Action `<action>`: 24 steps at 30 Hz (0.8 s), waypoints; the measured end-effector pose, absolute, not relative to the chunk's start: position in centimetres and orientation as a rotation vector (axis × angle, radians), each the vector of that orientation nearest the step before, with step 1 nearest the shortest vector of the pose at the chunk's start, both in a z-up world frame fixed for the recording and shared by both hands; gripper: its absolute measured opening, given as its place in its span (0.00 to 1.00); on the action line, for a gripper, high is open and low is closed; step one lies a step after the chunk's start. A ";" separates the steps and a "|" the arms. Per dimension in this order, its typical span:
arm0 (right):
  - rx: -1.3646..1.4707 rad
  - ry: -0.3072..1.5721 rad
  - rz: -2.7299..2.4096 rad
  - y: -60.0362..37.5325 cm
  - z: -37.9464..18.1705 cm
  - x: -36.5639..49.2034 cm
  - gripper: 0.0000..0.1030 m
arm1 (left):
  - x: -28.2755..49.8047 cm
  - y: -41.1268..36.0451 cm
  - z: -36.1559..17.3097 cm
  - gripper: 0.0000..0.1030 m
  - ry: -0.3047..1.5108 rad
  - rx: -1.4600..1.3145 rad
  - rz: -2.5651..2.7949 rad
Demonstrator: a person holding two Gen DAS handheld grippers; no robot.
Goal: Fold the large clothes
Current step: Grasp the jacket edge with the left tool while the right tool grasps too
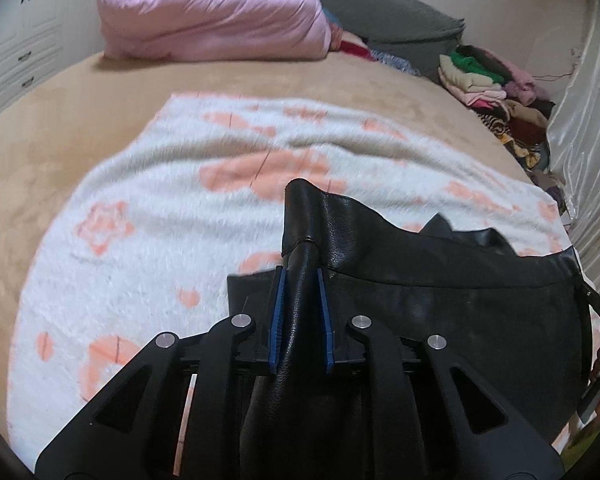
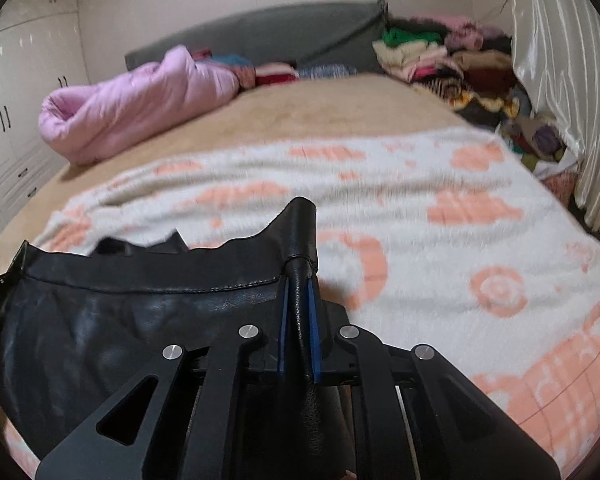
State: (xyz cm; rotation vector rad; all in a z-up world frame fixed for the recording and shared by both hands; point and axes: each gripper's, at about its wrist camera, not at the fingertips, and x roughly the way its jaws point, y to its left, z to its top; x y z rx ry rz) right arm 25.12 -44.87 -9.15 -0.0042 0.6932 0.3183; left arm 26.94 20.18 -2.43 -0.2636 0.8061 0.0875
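We have the black leather garment (image 1: 440,312) strung between our 2 grippers, its top hem running sideways from one to the other. The left gripper (image 1: 302,292) is clenched on a bunched corner at one end of that hem, and the right gripper (image 2: 298,300) is clenched on the matching corner at the other end. The rest of the garment hangs toward us, below and between the grippers. Ahead of both lies the white and peach blanket (image 1: 140,240) spread over the bed (image 1: 40,140). We judge the coming move turns on this: the hem stays crosswise while both corners travel forward together over the blanket.
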 end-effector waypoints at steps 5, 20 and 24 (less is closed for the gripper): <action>-0.030 0.772 0.321 -44.7 -11.2 25.8 0.14 | 26.8 20.4 -3.4 0.13 0.825 -0.276 0.091; 0.008 0.799 0.320 -45.4 -12.0 25.6 0.21 | 26.7 20.4 -3.9 0.27 0.846 -0.270 0.117; 0.044 0.810 0.251 -46.5 -11.8 25.1 0.57 | 26.5 20.4 -3.5 0.37 0.850 -0.255 0.126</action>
